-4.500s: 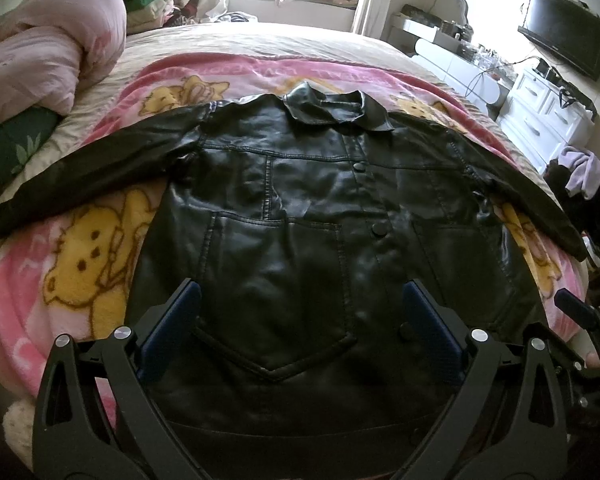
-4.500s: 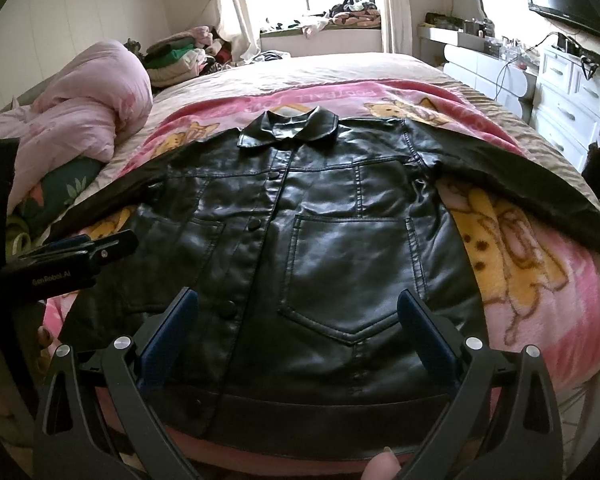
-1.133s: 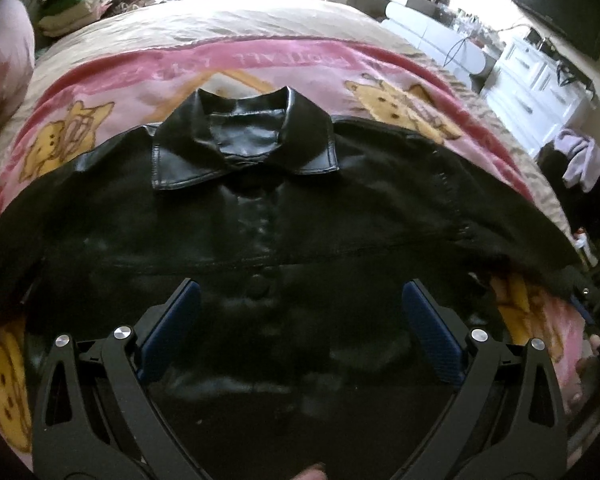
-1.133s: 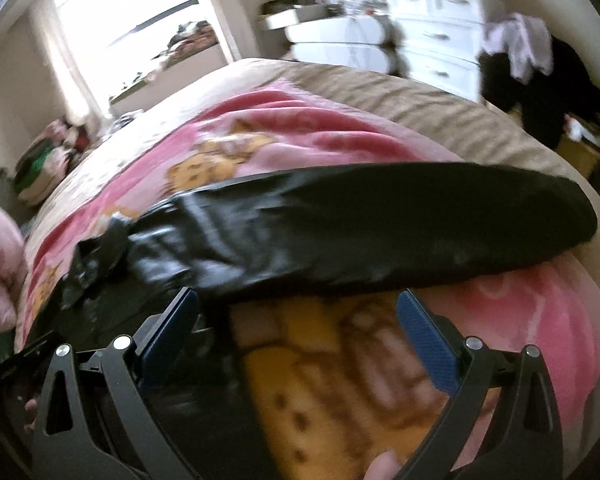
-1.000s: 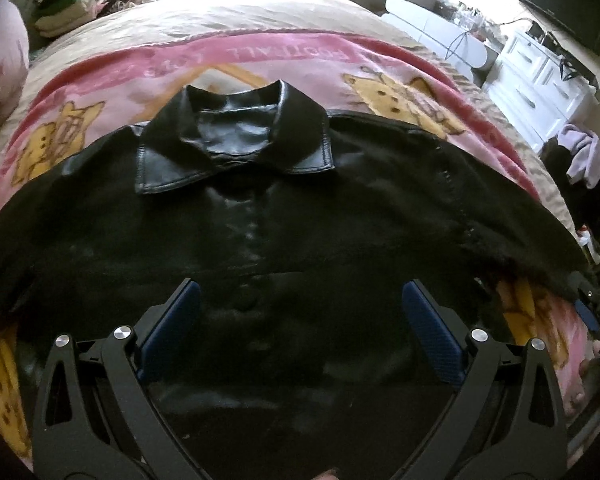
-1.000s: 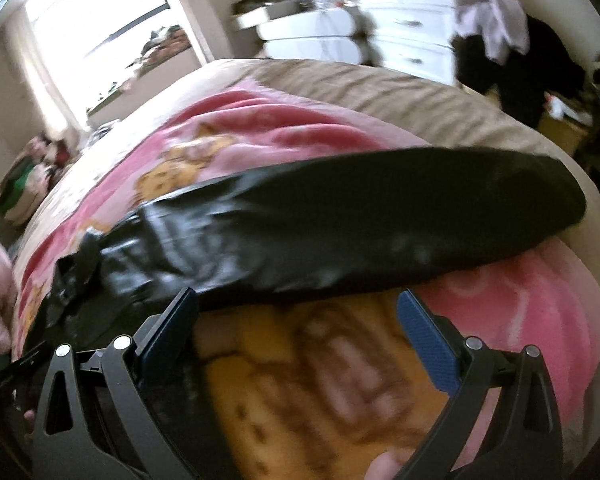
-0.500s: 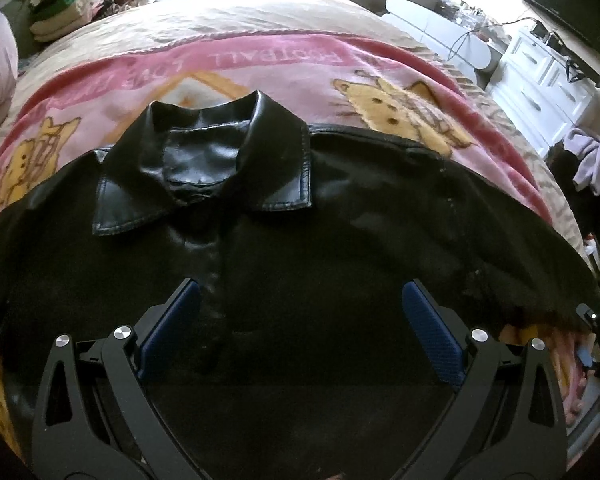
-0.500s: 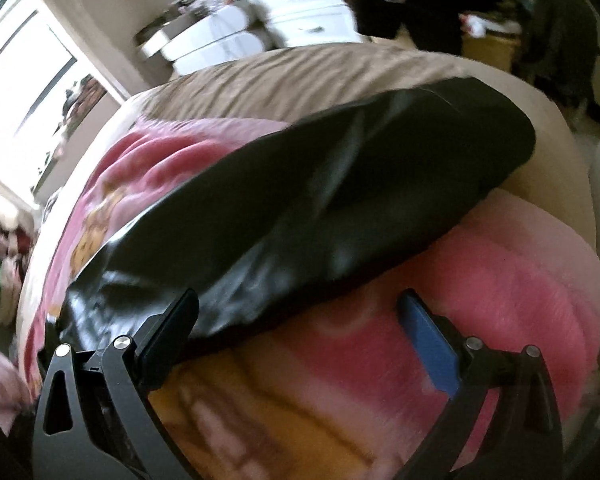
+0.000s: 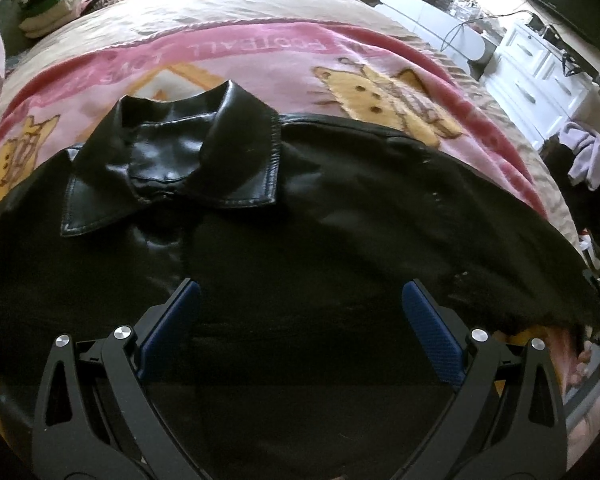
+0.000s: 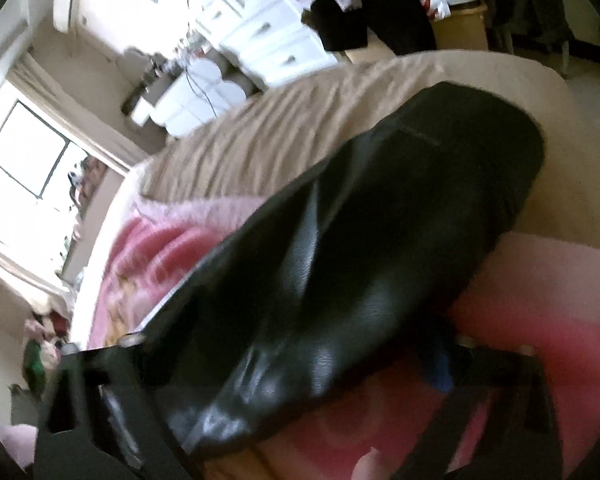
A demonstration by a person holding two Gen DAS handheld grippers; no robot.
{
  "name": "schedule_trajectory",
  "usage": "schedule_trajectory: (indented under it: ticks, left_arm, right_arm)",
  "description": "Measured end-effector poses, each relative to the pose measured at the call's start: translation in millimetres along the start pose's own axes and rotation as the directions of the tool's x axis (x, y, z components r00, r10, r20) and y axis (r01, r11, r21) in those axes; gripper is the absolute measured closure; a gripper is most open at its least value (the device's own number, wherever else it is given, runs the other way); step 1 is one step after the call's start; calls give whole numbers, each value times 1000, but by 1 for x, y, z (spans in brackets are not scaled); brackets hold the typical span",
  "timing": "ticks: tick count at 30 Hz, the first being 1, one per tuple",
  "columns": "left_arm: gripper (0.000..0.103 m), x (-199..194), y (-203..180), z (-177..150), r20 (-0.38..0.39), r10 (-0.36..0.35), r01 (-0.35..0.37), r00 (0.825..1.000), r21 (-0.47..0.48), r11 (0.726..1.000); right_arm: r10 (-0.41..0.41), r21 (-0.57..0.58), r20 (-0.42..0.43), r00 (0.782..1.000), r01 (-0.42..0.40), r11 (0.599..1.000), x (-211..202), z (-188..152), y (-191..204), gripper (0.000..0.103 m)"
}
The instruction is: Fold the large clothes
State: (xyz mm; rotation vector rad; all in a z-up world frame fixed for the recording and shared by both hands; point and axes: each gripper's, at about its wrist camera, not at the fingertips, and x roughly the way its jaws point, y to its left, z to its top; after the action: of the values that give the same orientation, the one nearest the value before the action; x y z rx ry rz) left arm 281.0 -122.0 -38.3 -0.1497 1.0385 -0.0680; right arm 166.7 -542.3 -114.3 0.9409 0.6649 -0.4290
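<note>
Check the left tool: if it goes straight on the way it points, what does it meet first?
Most likely the black leather jacket. The left tool stands open, and the jacket's front panel below the collar fills the space between its fingers, with nothing in front of it. How far off it lies is unclear.

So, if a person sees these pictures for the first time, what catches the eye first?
A black leather jacket lies spread face up on a pink cartoon blanket, its collar toward the far end of the bed. In the right wrist view one sleeve fills the picture, lying between the fingers of the right gripper, whose jaws have just been closing.
</note>
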Motion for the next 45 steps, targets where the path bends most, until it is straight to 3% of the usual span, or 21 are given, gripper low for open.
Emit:
schedule_trajectory:
  ticks: [4, 6, 13, 21, 25, 34, 39, 45]
  left_arm:
    - [8, -7, -1, 2, 8, -25, 25, 1000, -2, 1000]
    - [8, -12, -1, 4, 14, -35, 35, 999, -6, 999]
    - [8, -33, 4, 12, 38, -50, 51, 998, -19, 999]
    - [8, -64, 26, 19, 74, -70, 74, 995, -51, 996]
    - [8, -77, 42, 19, 83, -113, 120, 990, -78, 990]
    - [9, -103, 91, 16, 114, -234, 251, 966, -167, 954]
    - [9, -126, 127, 15, 163, -233, 263, 959, -199, 944]
    - [9, -149, 167, 9, 224, -225, 278, 948, -240, 930]
  right_arm:
    - [45, 54, 4, 999, -45, 998, 5, 12, -12, 72]
    - [62, 13, 39, 997, -63, 998, -2, 16, -5, 85]
    - [201, -95, 110, 973, -191, 977, -32, 27, 33, 92]
    - [392, -289, 103, 914, -349, 891, -78, 13, 101, 93]
    - [471, -396, 63, 880, -411, 821, -97, 0, 143, 94]
    - [587, -610, -89, 805, -509, 607, -133, -58, 239, 94]
    - [615, -698, -212, 760, -558, 449, -147, -111, 290, 94]
    - [571, -742, -397, 719, -617, 261, -147, -180, 330, 94]
